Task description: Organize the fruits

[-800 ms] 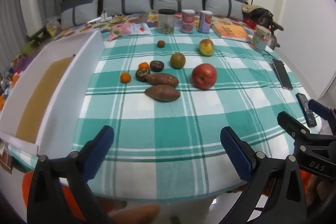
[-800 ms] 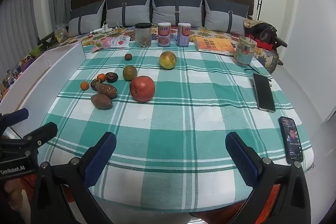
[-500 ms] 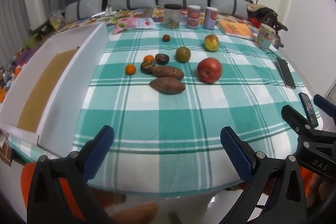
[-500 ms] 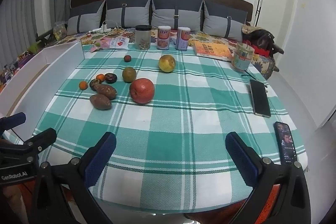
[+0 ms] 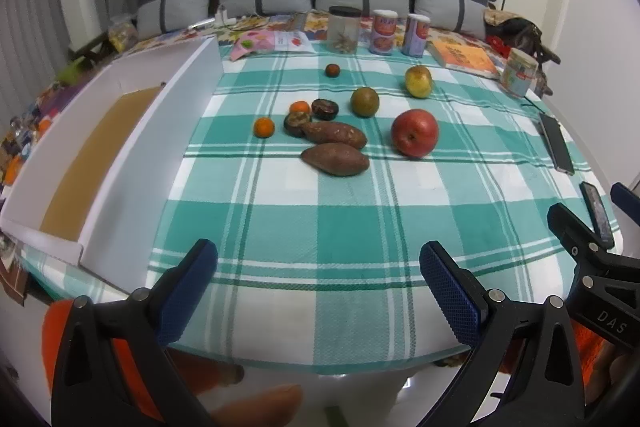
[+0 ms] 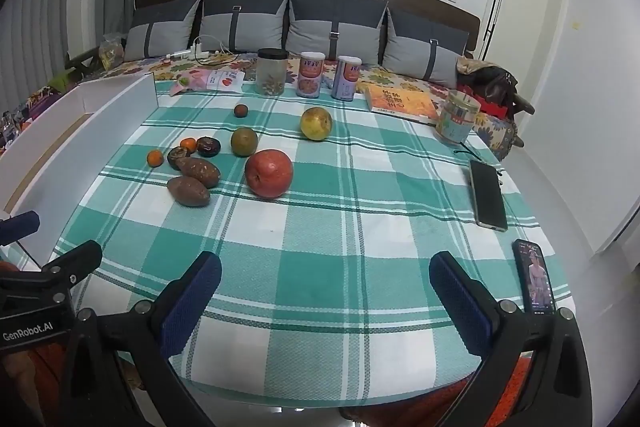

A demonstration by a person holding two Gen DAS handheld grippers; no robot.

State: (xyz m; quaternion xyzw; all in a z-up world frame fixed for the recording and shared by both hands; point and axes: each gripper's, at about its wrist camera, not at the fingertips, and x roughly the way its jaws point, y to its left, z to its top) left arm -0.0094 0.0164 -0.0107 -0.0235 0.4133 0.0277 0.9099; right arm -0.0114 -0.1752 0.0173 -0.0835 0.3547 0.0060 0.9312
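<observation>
On the green checked tablecloth (image 5: 320, 227) lie a red apple (image 5: 415, 133) (image 6: 269, 173), a yellow pear (image 5: 418, 81) (image 6: 316, 123), a green-brown round fruit (image 5: 364, 101) (image 6: 243, 141), two sweet potatoes (image 5: 335, 159) (image 6: 189, 191), two small oranges (image 5: 264, 127), two dark round fruits (image 5: 324, 109) and a small dark one (image 5: 332, 70) farther back. My left gripper (image 5: 318, 267) hovers open over the near table edge, well short of the fruit. My right gripper (image 6: 325, 277) is open too, nothing between its blue pads.
A long white box (image 5: 132, 131) with a brown bottom stands along the left edge. Jars and cans (image 5: 384, 31), a book (image 5: 462, 58) and snack packets line the back. Two phones (image 6: 487, 199) (image 6: 535, 277) lie at the right edge. Sofa cushions behind.
Both views have tilted up slightly and pulled back a little from the table; the fruit sits lower in frame. Both grippers stay open and empty.
</observation>
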